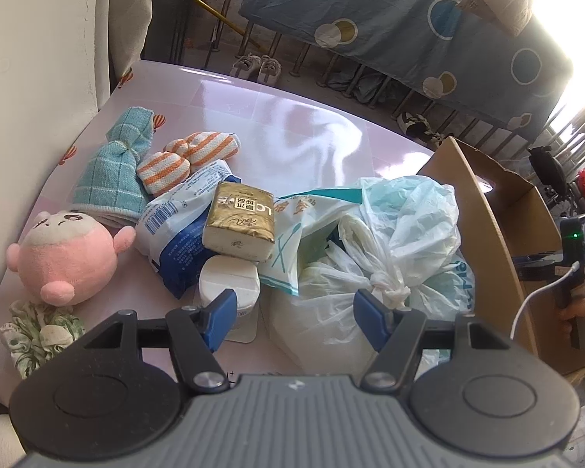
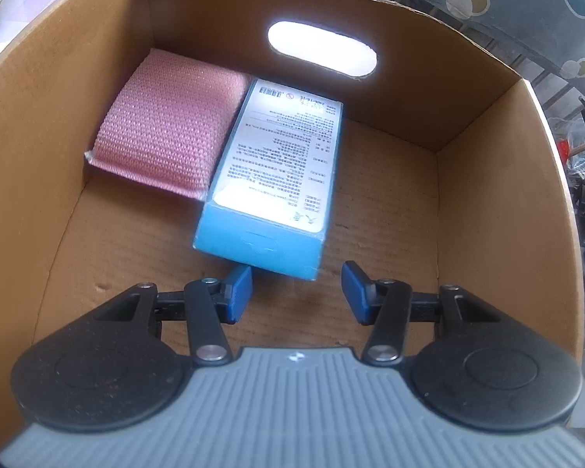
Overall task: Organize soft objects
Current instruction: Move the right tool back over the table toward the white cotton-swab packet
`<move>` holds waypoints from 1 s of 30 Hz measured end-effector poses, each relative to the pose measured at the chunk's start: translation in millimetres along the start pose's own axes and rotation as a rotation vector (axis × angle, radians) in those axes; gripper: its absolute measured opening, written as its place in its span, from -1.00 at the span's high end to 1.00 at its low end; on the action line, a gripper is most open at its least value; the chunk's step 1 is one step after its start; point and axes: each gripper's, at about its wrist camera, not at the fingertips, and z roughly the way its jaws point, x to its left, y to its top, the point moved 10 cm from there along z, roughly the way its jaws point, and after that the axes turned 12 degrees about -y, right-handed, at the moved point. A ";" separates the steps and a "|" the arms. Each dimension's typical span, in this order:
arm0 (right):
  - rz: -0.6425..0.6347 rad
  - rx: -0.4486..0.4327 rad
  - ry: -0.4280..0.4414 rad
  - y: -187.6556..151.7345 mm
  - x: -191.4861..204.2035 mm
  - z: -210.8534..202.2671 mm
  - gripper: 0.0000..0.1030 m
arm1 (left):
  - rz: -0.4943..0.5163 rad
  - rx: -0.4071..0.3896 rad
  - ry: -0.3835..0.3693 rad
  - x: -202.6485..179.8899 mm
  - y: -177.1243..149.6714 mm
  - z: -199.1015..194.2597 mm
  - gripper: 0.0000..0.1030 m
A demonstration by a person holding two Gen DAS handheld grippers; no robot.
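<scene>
My left gripper (image 1: 294, 312) hangs open over a pile on the pink table (image 1: 292, 124), with nothing pinched between its blue pads. The pile holds a pink plush (image 1: 68, 253), a teal knit cloth (image 1: 113, 171), an orange striped cloth (image 1: 187, 160), a gold tissue pack (image 1: 240, 220), a blue-white packet (image 1: 179, 230), a white roll (image 1: 230, 277) and knotted plastic bags (image 1: 390, 241). My right gripper (image 2: 296, 292) is open inside the cardboard box (image 2: 487, 195). Just beyond its fingertips a blue carton (image 2: 277, 179) lies free, leaning on a folded pink cloth (image 2: 167, 124).
A green patterned scrunchie (image 1: 39, 331) lies at the table's near left corner. The cardboard box (image 1: 483, 234) stands at the table's right edge, beside the hand (image 1: 577, 304) holding the other gripper. A white cushion borders the left. Shoes and a covered table lie beyond.
</scene>
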 end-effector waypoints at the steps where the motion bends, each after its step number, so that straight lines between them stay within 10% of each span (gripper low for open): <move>1: 0.008 -0.001 0.003 0.2 0.2 -1.6 0.05 | -0.001 -0.001 0.003 1.2 -0.6 -0.9 -0.31; 7: 0.041 0.001 0.008 -0.4 5.7 -8.4 0.00 | 0.007 -0.021 0.034 9.5 -4.6 -11.0 -0.36; 12: 0.050 0.035 0.028 -9.5 6.5 -25.8 -0.54 | 0.051 -0.067 0.092 20.4 -5.9 -28.1 -0.40; 17: 0.069 0.020 0.055 -15.8 -5.3 -58.9 -0.64 | 0.096 -0.121 0.146 36.3 -11.1 -53.1 -0.44; 30: 0.383 -0.109 0.394 1.3 -10.7 -171.8 -0.67 | 0.160 -0.231 0.215 71.5 -45.8 -121.6 -0.48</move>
